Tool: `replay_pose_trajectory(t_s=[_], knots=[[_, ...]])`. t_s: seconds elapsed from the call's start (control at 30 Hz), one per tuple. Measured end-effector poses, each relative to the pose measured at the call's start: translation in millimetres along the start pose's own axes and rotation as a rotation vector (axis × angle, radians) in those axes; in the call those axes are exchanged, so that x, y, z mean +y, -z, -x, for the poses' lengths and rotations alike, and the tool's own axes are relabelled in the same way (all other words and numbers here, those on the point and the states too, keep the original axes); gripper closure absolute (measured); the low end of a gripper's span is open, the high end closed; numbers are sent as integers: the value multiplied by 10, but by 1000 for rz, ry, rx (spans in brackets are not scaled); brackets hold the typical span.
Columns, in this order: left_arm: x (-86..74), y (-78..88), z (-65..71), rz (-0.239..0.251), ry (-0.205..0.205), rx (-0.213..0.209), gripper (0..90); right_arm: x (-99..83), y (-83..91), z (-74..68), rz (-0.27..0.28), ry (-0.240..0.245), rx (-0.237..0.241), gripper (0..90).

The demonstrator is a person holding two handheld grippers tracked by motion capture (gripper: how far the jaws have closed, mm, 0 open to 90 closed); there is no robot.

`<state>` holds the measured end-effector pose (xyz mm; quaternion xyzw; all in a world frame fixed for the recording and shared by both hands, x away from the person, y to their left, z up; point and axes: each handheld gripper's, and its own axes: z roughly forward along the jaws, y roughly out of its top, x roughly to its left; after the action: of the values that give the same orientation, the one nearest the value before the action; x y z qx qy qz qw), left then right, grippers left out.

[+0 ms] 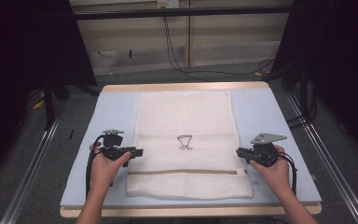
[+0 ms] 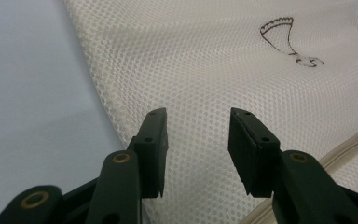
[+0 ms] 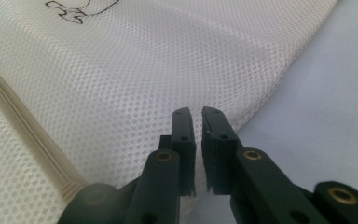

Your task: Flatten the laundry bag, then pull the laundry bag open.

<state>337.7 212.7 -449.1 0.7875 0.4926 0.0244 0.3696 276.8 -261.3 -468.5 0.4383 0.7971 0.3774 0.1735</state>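
High view, mesh bag edges, gripper each side

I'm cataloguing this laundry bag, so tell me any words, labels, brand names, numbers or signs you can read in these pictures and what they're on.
No readable words, numbers or brand names.
Mesh bag: a dark line-drawn emblem at its middle, a fan-like shape on a stem; no letters.
Plate on the far wall: too small and blurred to read.
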Motion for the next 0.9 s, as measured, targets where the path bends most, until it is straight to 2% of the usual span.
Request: replay_pose_trajectory(t_s=[0.17,0.33,0.4,0.5,0.53,0.57,0.63,0.83,0.9], knots=[[20,-19,34,9,-7,-7,543,-8,22,-20,-1,16,20,878],[58,-25,117,25,-14,-63,482,-22,54,-30,4,24,34,887],[78,-44,161,32,-33,-85,464,-29,69,-36,10,27,47,893],[98,-78,222,21,-39,-101,453,-40,97,-44,12,26,50,900],[104,-88,232,9,-41,-117,454,-44,101,-44,16,26,55,900],[112,-110,260,-4,-24,-143,463,-50,112,-39,15,33,58,900],[119,-122,280,-1,-31,-138,464,-58,117,-43,14,27,63,900],[161,-196,411,-24,-30,-170,473,-75,147,-63,12,39,68,900],[166,-211,440,-28,-29,-168,473,-81,162,-69,16,42,67,900]])
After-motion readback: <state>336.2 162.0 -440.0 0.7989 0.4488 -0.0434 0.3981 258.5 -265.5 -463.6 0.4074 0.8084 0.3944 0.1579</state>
